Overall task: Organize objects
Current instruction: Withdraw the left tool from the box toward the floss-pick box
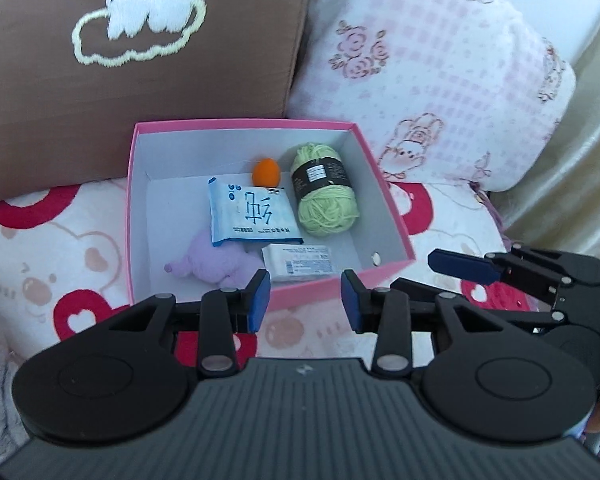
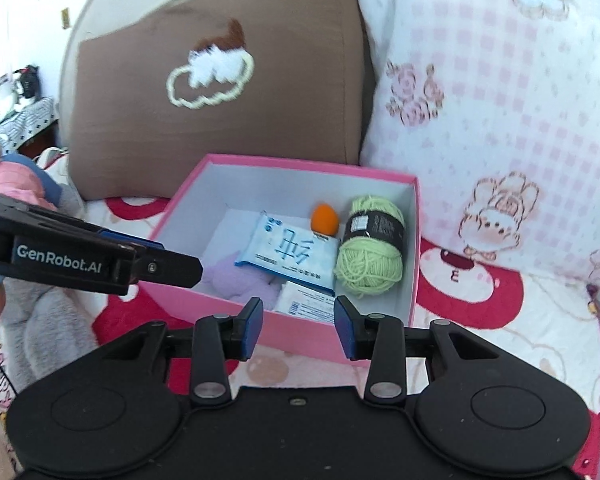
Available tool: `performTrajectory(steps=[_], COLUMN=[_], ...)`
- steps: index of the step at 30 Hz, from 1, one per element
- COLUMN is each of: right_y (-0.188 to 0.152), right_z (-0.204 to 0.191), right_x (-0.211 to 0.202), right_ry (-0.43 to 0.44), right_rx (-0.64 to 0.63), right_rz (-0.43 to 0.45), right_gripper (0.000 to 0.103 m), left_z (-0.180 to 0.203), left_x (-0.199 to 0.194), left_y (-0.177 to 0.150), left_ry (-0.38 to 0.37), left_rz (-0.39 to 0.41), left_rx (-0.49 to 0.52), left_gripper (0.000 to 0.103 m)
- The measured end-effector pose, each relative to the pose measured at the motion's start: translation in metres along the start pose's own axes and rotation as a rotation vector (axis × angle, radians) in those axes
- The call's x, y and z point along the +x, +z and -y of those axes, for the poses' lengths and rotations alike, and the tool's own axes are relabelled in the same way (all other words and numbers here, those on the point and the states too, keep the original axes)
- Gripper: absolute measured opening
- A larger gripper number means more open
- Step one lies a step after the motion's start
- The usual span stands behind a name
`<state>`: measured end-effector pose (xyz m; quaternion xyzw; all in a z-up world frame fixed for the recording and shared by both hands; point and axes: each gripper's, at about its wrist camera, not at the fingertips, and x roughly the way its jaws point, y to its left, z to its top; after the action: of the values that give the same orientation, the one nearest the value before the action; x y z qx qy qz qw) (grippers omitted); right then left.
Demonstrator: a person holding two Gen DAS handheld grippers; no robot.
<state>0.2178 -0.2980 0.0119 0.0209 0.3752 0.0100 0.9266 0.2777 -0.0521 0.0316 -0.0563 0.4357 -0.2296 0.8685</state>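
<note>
Looking from the left wrist, the left gripper (image 1: 306, 300) hangs wide and empty at 6 o'clock of the pink box (image 1: 140, 216), which holds 5 items: yarn (image 1: 327, 198) at 2 o'clock, an orange egg (image 1: 265, 173), a tissue pack (image 1: 252, 212), a plush (image 1: 216, 262) and a white packet (image 1: 298, 266). From the right wrist, the right gripper (image 2: 298, 328) is equally wide and empty; yarn likely light, soft, best pinched across its label band.

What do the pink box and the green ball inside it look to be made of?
Box: likely cardboard, matte pink outside and plain white inside, with thin stiff walls and sharp folded corners. Green ball: soft yarn, wound strands visible, wrapped in a dark paper-like band.
</note>
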Motion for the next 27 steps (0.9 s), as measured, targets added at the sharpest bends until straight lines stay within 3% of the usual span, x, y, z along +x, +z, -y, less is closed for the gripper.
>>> performTrajectory(steps=[6,23,27], right_y=[-0.002,-0.046,-0.057], right_z=[-0.012,-0.035,-0.042], right_x=[-0.034,-0.084,-0.092], right_ry=[0.000,0.063,0.052], right_rx=[-0.032,-0.139,-0.209], right_rz=[0.019,0.103,0.107], right_gripper=[0.049,0.091,0.093], left_z=[0.012,0.019,0.018], left_x=[-0.030,-0.072,-0.077], left_y=[-0.005,-0.040,-0.048], left_ry=[-0.012,-0.094,-0.111], left_rz=[-0.023,-0.054,-0.043], left_rx=[0.028,0.015,-0.030], left_gripper=[0.040,0.056,0.058])
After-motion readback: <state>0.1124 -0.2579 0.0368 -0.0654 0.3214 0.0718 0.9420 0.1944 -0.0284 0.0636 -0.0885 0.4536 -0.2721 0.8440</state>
